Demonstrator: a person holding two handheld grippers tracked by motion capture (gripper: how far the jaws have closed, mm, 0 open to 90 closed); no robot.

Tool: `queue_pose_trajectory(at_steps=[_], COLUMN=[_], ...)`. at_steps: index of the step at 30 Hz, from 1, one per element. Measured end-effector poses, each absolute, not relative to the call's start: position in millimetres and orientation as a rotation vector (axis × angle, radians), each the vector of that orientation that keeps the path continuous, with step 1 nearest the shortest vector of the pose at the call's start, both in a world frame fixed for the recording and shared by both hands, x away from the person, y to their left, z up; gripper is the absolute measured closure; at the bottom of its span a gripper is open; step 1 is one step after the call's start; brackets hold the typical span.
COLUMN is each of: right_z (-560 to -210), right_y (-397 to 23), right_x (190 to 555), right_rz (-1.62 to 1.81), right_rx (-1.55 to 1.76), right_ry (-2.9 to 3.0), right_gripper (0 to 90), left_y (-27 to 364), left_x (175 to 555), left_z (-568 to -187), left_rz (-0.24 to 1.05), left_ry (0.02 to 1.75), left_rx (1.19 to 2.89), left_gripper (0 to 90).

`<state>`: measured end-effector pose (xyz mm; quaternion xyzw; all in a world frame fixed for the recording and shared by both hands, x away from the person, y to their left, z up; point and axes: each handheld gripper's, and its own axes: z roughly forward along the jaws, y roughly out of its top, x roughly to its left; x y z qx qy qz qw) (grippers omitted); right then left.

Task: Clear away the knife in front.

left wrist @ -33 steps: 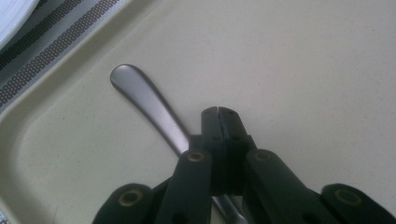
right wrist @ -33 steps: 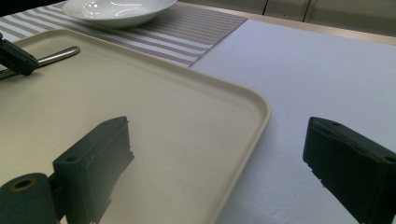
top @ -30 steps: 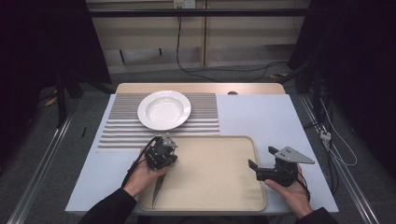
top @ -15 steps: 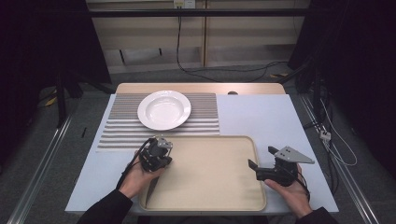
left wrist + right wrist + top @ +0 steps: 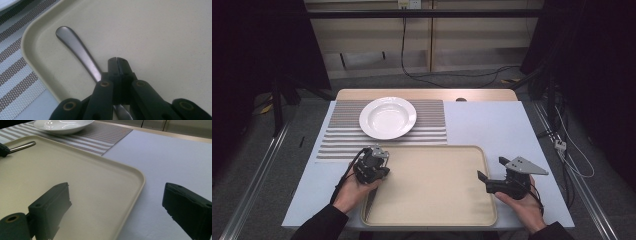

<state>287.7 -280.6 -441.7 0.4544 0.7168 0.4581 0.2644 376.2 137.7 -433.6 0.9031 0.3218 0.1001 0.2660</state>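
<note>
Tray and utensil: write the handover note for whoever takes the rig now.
Left hand-held gripper: jaws shut tip to tip, nothing between the tips, low over the tray's left side.
Right hand-held gripper: jaws open and empty, at the tray's right rim.
Metal utensil: inside the tray along its left rim, passing under the left hand-held gripper. I cannot tell whether they touch.
White plate: empty, on the striped mat beyond the tray.
Done: utensil is in the tray.
Left: probably grip the utensil properly and move it, if it belongs elsewhere.

One tray (image 5: 472, 210), one plate (image 5: 388, 117), one striped mat (image 5: 432, 122), one utensil (image 5: 75, 47).
</note>
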Motion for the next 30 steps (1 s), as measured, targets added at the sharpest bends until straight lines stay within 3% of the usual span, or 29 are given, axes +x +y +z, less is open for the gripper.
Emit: queue_pose_trajectory(at_steps=[25, 30], right_z=[-441, -441], right_y=[-280, -280], right_x=[287, 287], right_rz=[1.242, 1.247], right_rx=[1.231, 1.231], right_ry=[1.933, 1.933], right_gripper=[7.6, 7.5], left_y=[150, 149], left_x=[373, 372], left_z=[-433, -434], left_rz=[0.325, 0.3], left_ry=[0.946, 0.885], left_rx=[2.418, 2.402], left_gripper=[89.4, 85.9])
